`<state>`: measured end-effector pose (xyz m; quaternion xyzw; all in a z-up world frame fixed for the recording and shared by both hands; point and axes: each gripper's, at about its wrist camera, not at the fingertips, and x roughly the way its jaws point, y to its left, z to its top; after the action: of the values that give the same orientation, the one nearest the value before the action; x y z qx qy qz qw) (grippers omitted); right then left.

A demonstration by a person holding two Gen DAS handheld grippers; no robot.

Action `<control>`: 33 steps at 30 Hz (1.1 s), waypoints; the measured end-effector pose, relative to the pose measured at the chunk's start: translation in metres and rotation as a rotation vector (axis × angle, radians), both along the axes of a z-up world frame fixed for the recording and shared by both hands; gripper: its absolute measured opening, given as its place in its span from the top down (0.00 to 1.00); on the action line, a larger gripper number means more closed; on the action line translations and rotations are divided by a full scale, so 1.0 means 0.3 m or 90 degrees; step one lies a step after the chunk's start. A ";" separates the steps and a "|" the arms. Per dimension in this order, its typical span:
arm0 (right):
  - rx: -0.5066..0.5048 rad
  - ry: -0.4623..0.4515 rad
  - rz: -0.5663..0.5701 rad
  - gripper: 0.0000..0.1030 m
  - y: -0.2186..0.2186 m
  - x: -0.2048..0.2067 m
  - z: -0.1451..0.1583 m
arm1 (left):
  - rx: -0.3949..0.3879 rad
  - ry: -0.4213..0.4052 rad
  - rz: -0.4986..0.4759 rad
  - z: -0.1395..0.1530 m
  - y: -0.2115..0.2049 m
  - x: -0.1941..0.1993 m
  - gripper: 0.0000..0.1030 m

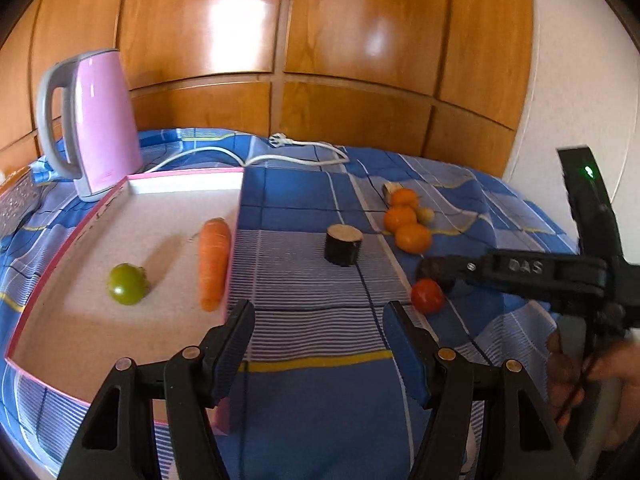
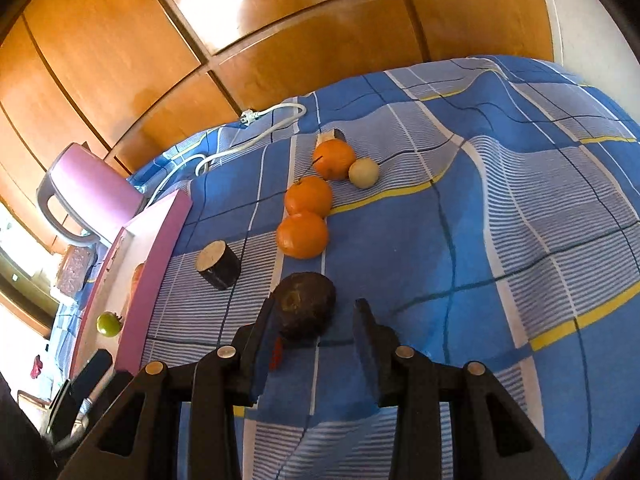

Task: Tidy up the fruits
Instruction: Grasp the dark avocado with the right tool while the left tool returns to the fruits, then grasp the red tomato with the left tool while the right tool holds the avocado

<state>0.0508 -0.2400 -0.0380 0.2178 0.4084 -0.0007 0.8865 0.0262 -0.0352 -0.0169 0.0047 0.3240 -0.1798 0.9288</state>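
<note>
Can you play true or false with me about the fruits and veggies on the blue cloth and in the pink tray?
1. The carrot lies inside the pink tray. True.
2. The green tomato sits out on the blue cloth. False: it is in the tray, near the carrot.
3. There are three oranges close together on the blue cloth. True.
4. The left gripper is holding the carrot. False: its fingers are open and hold nothing.
5. The right gripper has its open fingers around a dark round fruit. True.
6. The pink kettle is lying inside the tray. False: it stands upright behind the tray.
</note>
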 end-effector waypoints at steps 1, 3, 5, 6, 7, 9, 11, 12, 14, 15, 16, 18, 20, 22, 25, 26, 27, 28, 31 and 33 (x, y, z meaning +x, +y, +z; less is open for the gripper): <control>-0.003 0.002 0.002 0.63 0.004 0.009 -0.003 | 0.002 0.002 -0.003 -0.003 -0.006 0.001 0.35; -0.010 0.009 0.007 0.64 0.014 0.029 -0.012 | 0.003 0.006 -0.006 -0.009 -0.011 0.003 0.35; -0.012 0.011 0.014 0.64 0.022 0.044 -0.018 | 0.005 0.009 -0.008 -0.012 -0.014 0.002 0.35; -0.015 0.011 0.019 0.64 0.028 0.051 -0.020 | 0.006 0.009 -0.009 -0.013 -0.015 0.002 0.35; -0.019 0.011 0.025 0.64 0.035 0.057 -0.022 | 0.006 0.010 -0.010 -0.013 -0.015 0.003 0.35; -0.024 0.010 0.036 0.64 0.047 0.064 -0.025 | 0.005 0.013 -0.011 -0.015 -0.016 0.005 0.35; -0.032 0.008 0.043 0.65 0.056 0.065 -0.026 | 0.005 0.015 -0.014 -0.016 -0.018 0.005 0.35; -0.032 0.005 0.045 0.67 0.056 0.064 -0.024 | 0.005 0.015 -0.015 -0.016 -0.018 0.005 0.35; -0.030 0.002 0.039 0.69 0.048 0.061 -0.023 | 0.006 0.015 -0.019 -0.016 -0.022 0.003 0.35; -0.024 0.002 0.033 0.69 0.040 0.060 -0.025 | 0.007 0.014 -0.021 -0.017 -0.025 0.001 0.35; -0.016 0.001 0.023 0.70 0.026 0.058 -0.025 | 0.008 0.013 -0.023 -0.017 -0.026 0.000 0.35; 0.004 -0.002 0.001 0.73 -0.008 0.052 -0.026 | 0.006 0.015 -0.026 -0.018 -0.028 0.000 0.35; 0.036 0.005 -0.015 0.73 -0.038 0.053 -0.035 | -0.003 0.026 -0.034 -0.021 -0.030 0.004 0.35; 0.071 0.010 -0.044 0.67 -0.079 0.049 -0.047 | -0.008 0.024 -0.040 -0.018 -0.034 0.004 0.35; 0.129 0.010 -0.061 0.66 -0.125 0.045 -0.063 | -0.021 0.036 -0.056 -0.018 -0.049 0.018 0.35; 0.136 0.009 -0.063 0.66 -0.129 0.046 -0.064 | -0.020 0.041 -0.061 -0.020 -0.058 0.024 0.35; 0.137 0.008 -0.065 0.65 -0.131 0.046 -0.063 | -0.017 0.044 -0.065 -0.023 -0.070 0.032 0.35; 0.138 0.008 -0.066 0.65 -0.133 0.046 -0.061 | -0.017 0.048 -0.071 -0.025 -0.082 0.039 0.37; 0.147 0.005 -0.073 0.65 -0.141 0.043 -0.060 | -0.014 0.058 -0.083 -0.031 -0.120 0.058 0.43; 0.155 0.004 -0.076 0.65 -0.148 0.041 -0.061 | -0.014 0.068 -0.095 -0.038 -0.152 0.073 0.46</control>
<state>0.0632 -0.2844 -0.0563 0.3474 0.3943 -0.0049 0.8508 0.0480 -0.0808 -0.0283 0.0089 0.3694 -0.2522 0.8944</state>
